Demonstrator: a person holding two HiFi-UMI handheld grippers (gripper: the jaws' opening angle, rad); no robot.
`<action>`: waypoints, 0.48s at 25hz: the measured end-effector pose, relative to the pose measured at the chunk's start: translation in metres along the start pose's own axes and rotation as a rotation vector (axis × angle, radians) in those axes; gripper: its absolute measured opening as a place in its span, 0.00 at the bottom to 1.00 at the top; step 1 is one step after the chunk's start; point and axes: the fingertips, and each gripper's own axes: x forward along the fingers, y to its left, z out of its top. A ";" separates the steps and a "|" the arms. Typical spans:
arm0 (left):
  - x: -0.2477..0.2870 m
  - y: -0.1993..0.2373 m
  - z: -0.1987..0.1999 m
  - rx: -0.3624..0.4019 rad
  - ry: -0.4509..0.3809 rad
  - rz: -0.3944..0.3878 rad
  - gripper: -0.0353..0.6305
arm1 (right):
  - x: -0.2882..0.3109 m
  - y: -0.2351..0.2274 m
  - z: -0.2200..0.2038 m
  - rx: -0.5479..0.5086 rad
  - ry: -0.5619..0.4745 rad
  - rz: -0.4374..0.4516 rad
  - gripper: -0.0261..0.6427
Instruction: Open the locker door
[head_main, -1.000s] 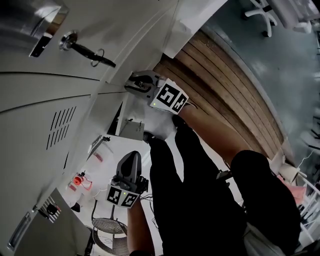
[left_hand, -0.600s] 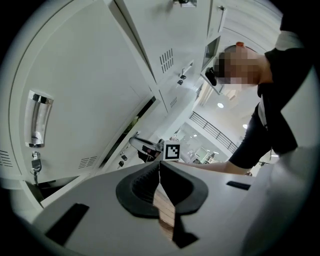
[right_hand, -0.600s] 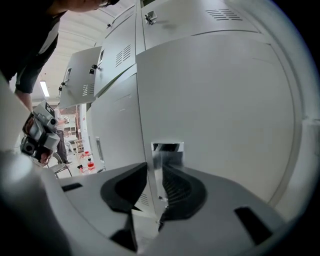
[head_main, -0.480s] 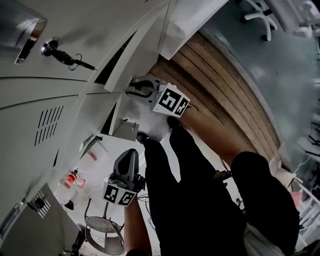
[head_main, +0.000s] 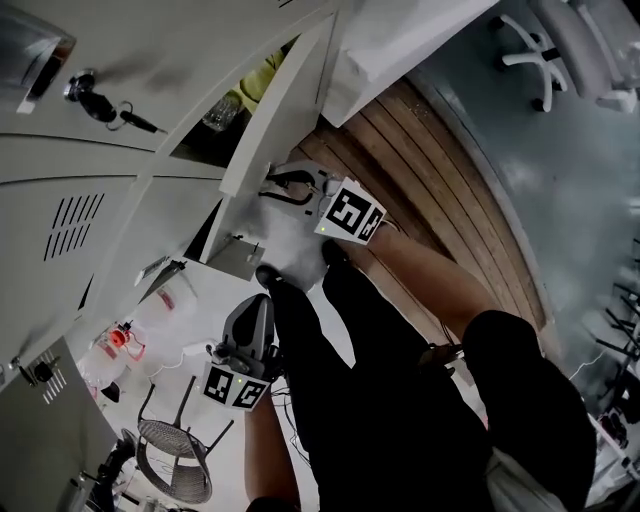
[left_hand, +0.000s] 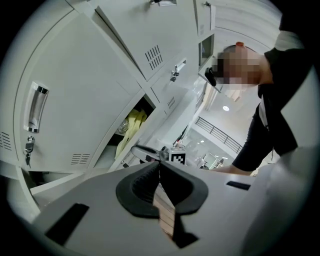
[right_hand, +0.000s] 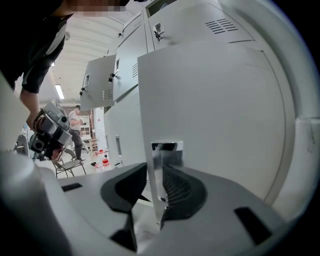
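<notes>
Gripping the door (head_main: 285, 100) by its free edge, my right gripper (head_main: 272, 182) was closed on the thin sheet metal beside the chrome handle (right_hand: 167, 146), with one jaw on each face of the panel. I judged that hold the sensible one, since the edge farthest from the hinge gives the easiest pull. The door stood partly open, angled out from the locker (head_main: 200, 150), and the gap showed a yellow bundle (head_main: 255, 85) and a clear bottle (head_main: 220, 112) on the shelf inside. My left gripper (head_main: 258, 305) hung lower, jaws closed on nothing and well apart from the door, seemingly kept clear of its swing because the job needed only one hand. The lockers formed a bank of pale, smooth painted steel with louvred vents, and keys (head_main: 95, 105) dangled from the lock of a neighbouring door. Below ran a strip of wood planks (head_main: 450, 170) beside a grey-green floor (head_main: 560, 150), where the base of an office chair (head_main: 530, 40) stood well away. A mesh chair (head_main: 175, 455) sat in the bright, open part of the room beyond my black trousers (head_main: 400, 400).
</notes>
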 end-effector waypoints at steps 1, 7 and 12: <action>0.002 -0.003 -0.002 -0.001 -0.010 0.006 0.08 | -0.004 0.001 -0.001 -0.003 0.002 0.012 0.20; 0.006 -0.020 -0.010 -0.016 -0.059 0.027 0.08 | -0.027 0.008 -0.007 -0.019 0.012 0.065 0.20; -0.001 -0.029 -0.023 -0.041 -0.074 0.027 0.08 | -0.041 0.010 -0.011 -0.033 0.017 0.080 0.21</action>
